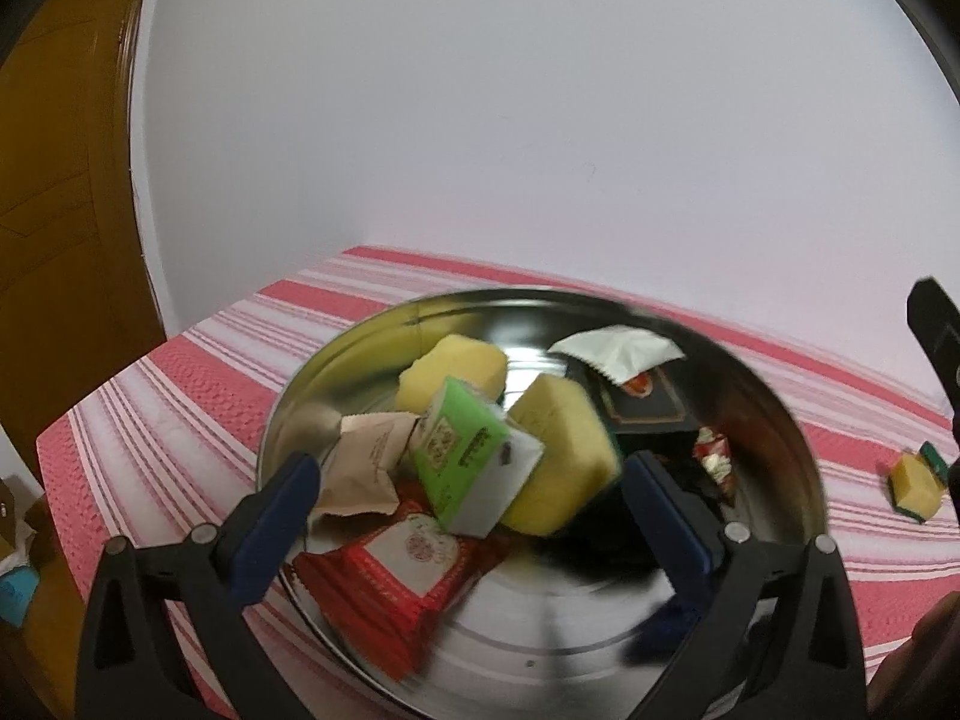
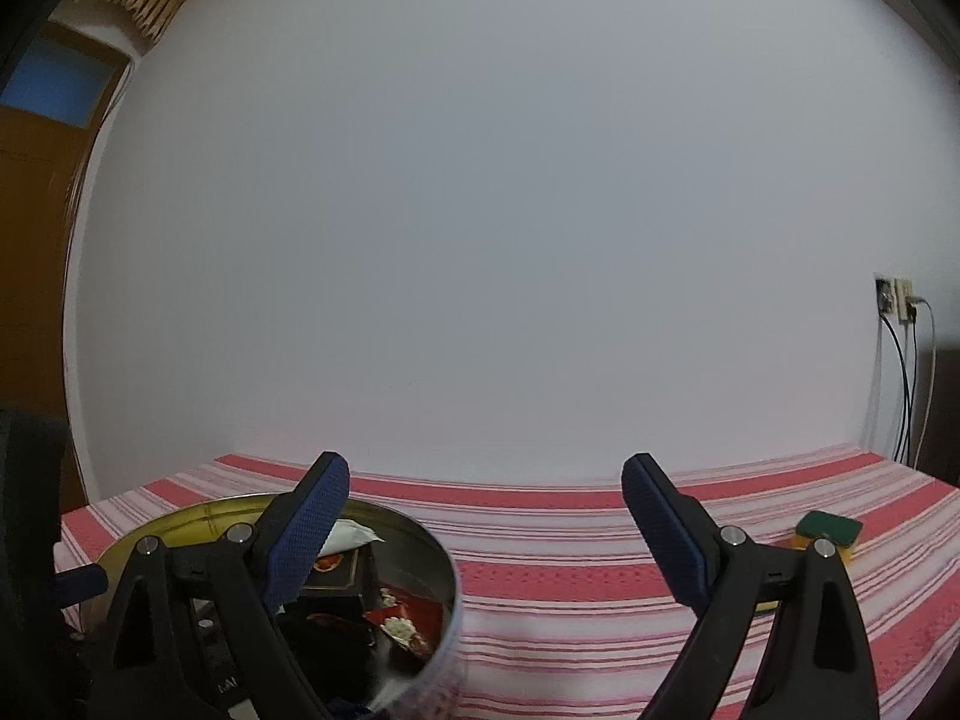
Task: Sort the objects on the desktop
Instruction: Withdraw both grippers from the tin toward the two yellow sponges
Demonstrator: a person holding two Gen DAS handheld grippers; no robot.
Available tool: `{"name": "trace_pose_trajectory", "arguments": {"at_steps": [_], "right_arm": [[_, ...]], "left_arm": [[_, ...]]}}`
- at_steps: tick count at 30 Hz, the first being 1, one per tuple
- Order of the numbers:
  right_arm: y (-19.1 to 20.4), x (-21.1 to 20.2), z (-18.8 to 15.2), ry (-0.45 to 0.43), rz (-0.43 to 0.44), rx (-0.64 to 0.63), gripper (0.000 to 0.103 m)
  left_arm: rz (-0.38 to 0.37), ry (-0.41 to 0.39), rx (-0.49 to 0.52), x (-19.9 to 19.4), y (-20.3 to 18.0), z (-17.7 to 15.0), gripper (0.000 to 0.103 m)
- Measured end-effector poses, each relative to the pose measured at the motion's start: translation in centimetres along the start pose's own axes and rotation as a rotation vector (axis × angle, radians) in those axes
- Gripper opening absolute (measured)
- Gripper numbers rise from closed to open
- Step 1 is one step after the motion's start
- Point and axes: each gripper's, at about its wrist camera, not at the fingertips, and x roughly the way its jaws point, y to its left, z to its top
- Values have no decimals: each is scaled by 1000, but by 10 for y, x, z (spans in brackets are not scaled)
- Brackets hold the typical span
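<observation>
1. Left wrist view: your left gripper (image 1: 468, 480) stands spread wide with nothing clamped, above a round shiny metal tin (image 1: 804, 480). Between its fingers lie a green-and-white packet (image 1: 474, 456) and a yellow sponge block (image 1: 564, 456); a red wrapped packet (image 1: 396, 576) lies nearer you.
2. Right wrist view: your right gripper (image 2: 486, 516) is released and empty. The tin (image 2: 444, 576) sits at its left finger; a green-topped yellow sponge (image 2: 831, 531) rests on the red-striped cloth (image 2: 570, 582) beyond its right finger.
</observation>
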Motion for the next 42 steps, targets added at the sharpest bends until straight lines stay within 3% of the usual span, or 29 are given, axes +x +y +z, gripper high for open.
{"name": "trace_pose_trajectory", "arguments": {"at_steps": [8, 20, 28, 34, 42], "right_arm": [[-34, -19, 6, -35, -78, 10, 94], [-57, -26, 7, -73, -196, -86, 94], [-97, -24, 6, -70, -303, -126, 94], [-150, -55, 25, -71, -355, -153, 94], [-182, -68, 30, -83, -425, -120, 94]], "left_arm": [[-48, -15, 50, -7, -28, -3, 102], [-106, -28, 104, -16, -63, -9, 102], [-160, -45, 181, -25, -102, -16, 102], [-191, -55, 228, -31, -131, -21, 102], [-244, -39, 288, -32, -168, -24, 102]]}}
